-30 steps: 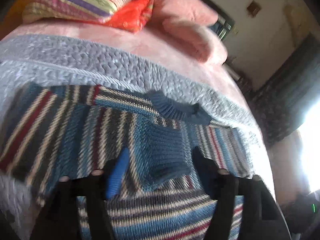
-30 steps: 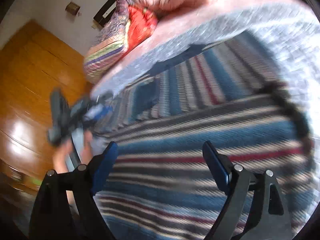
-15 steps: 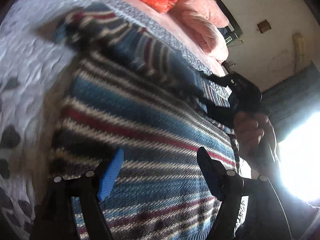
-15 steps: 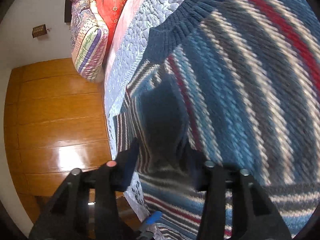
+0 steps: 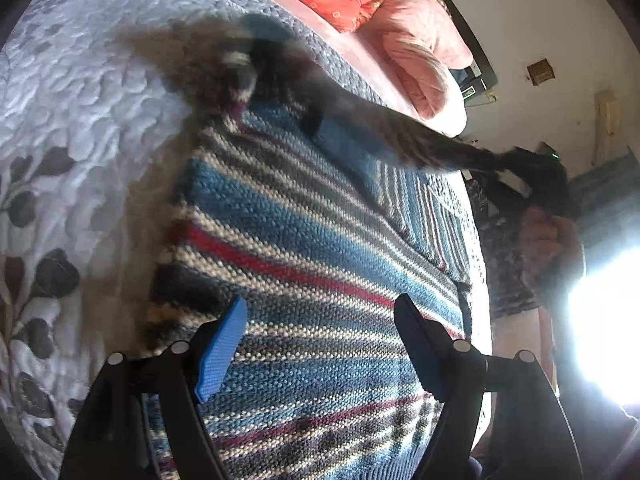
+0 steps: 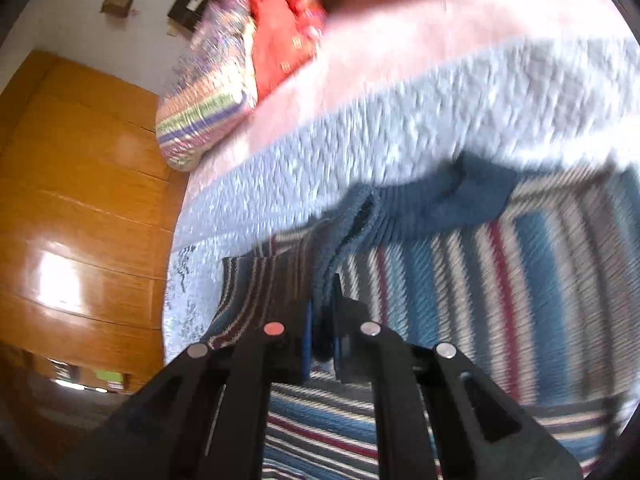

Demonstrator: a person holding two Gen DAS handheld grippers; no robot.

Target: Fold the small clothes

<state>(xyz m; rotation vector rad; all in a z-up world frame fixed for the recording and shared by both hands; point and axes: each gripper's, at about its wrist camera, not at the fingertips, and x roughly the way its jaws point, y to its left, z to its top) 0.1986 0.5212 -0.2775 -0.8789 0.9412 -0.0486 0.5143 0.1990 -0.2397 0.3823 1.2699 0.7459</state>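
Right gripper (image 6: 320, 332) pinched tight on sweater (image 5: 320, 264) fabric, lifting it off quilt (image 5: 80, 120). Left gripper (image 5: 320, 344) wide apart, empty, above sweater.

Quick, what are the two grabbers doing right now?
Left gripper: open, holding nothing, above the striped sweater.
Right gripper: shut on the sweater's blue sleeve cuff.
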